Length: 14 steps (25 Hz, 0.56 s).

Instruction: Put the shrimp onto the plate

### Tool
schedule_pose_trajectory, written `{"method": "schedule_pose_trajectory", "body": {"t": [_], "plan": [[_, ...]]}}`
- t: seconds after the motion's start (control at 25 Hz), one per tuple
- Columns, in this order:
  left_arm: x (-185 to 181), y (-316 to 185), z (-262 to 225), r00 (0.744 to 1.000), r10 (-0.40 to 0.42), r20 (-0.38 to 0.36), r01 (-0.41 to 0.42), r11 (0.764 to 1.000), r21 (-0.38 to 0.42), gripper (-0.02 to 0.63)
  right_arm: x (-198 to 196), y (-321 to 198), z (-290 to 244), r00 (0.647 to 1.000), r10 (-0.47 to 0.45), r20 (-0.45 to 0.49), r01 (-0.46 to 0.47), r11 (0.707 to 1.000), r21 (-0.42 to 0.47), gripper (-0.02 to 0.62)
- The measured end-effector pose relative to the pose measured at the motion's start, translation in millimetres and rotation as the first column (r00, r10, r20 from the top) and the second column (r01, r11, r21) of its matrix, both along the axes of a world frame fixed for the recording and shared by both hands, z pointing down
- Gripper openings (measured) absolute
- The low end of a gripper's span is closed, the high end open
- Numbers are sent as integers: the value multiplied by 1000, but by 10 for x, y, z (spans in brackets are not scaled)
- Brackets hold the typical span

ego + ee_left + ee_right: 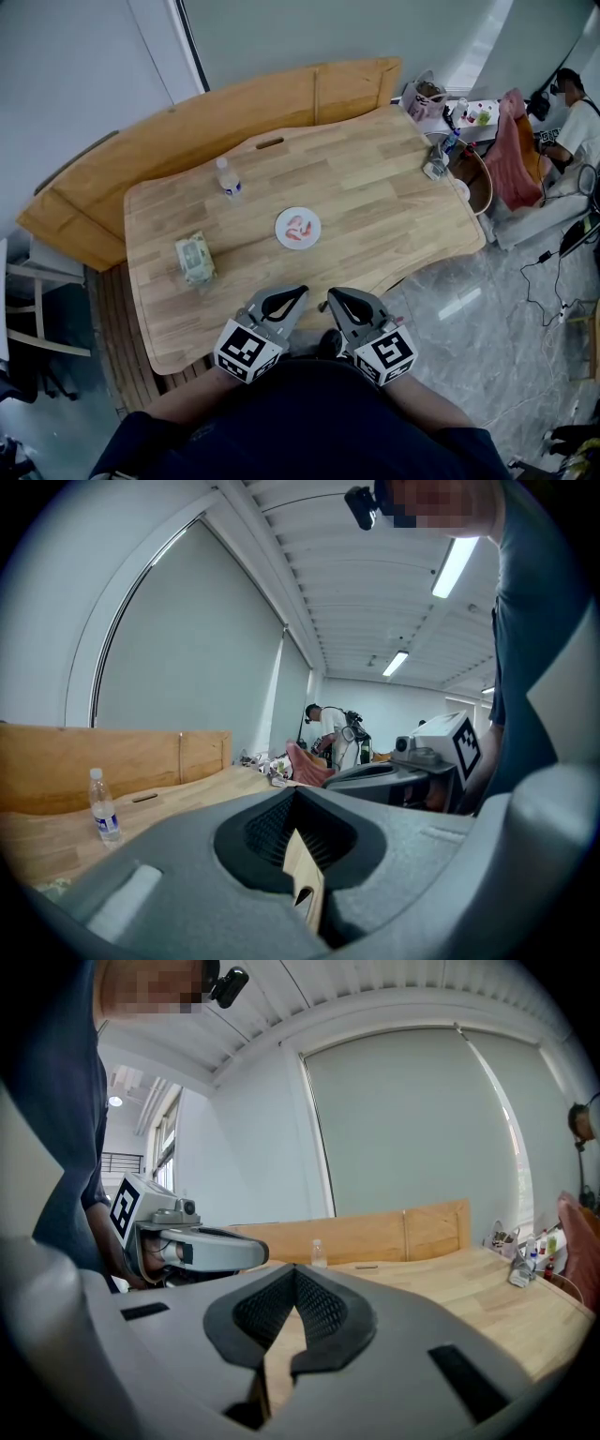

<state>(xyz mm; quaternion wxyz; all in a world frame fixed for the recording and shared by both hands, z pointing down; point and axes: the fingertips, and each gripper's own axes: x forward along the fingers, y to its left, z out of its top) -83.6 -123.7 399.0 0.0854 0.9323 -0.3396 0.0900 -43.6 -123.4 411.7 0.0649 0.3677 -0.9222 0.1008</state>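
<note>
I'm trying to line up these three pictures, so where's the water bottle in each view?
Head view: water bottle, left of centre, upper half.
Left gripper view: low, near the left edge.
Right gripper view: centre, just above the jaw tips.
Shared landmark: the wooden panel behind it.

The head view looks steeply down on the bench [375, 187]; both gripper views skim low across it, sharing the bottle [103, 808].
</note>
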Motion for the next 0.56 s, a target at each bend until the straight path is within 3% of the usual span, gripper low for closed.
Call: {"method": "schedule_pose_trajectory", "body": {"t": [0.56], "plan": [[-10, 57, -25, 1000, 2, -5, -2, 1000, 4, 5, -48, 52, -44, 1000, -10, -3, 10, 1000, 13, 9]]}}
